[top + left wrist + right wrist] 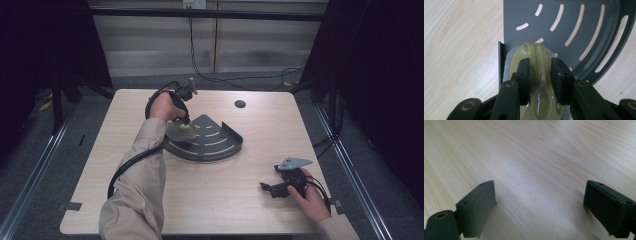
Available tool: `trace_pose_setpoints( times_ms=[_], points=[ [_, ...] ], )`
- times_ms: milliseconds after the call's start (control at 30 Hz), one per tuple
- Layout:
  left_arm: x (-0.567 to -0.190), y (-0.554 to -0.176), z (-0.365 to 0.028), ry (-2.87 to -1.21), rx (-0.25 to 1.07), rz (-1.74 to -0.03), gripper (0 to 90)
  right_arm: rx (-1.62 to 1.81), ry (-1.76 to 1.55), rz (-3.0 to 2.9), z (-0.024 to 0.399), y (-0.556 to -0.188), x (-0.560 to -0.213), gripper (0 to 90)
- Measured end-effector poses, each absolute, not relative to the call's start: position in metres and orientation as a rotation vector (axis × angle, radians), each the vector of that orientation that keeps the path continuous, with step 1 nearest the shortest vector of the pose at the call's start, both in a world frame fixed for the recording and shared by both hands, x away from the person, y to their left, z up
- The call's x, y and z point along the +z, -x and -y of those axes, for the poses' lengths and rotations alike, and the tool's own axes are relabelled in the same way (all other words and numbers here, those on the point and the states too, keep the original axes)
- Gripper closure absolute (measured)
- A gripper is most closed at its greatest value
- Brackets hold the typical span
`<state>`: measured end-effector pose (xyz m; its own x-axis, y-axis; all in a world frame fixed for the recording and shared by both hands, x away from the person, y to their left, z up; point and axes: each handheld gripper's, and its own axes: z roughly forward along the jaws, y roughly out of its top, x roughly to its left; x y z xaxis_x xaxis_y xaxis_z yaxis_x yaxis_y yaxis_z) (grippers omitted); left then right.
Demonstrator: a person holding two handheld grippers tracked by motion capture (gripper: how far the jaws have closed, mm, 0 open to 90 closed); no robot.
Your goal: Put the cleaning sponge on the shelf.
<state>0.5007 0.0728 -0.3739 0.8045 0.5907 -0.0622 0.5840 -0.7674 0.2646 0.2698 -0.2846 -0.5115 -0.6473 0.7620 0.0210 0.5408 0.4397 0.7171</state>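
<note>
The desk is carrying a dark grey quarter-round slotted tray lying near its middle, slightly toward the far edge. At the tray's left corner a pale yellow-green glossy piece is resting on a whitish pad. The left tongs are pointing down and clamping this piece by its raised ridge. The right tongs are lying near the desk's near right corner, spread wide apart over bare wood.
</note>
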Motion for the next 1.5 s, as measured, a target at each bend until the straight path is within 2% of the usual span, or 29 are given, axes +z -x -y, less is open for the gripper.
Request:
trace_pose_setpoints(
  times_ms=[333,900,1033,1167,1267,1400,1500],
  points=[
    [-0.378,-0.507,-0.064,-2.701,0.079,-0.891,69.5,1.025,-1.115,-2.393,0.285,-0.270,-0.511,10.2],
    [-0.406,-0.502,-0.076,-2.695,0.015,-0.958,69.3,1.029,-1.113,-2.396,0.284,-0.269,-0.511,10.1],
    [-0.410,-0.502,-0.075,-2.700,-0.017,-1.001,66.9,1.029,-1.113,-2.396,0.284,-0.269,-0.511,10.1],
    [-0.415,-0.501,-0.072,-2.707,-0.002,-1.057,58.3,1.029,-1.113,-2.396,0.284,-0.269,-0.511,10.1],
    [-0.419,-0.501,-0.071,-2.719,-0.015,-1.064,59.0,1.028,-1.110,-2.394,0.284,-0.269,-0.511,10.1],
    [-0.424,-0.501,-0.070,-2.743,-0.037,-1.059,67.3,1.029,-1.113,-2.396,0.284,-0.269,-0.511,10.1],
    [-0.424,-0.500,-0.071,-2.748,-0.045,-1.077,70.2,1.029,-1.113,-2.396,0.284,-0.269,-0.511,10.1]
  ],
)
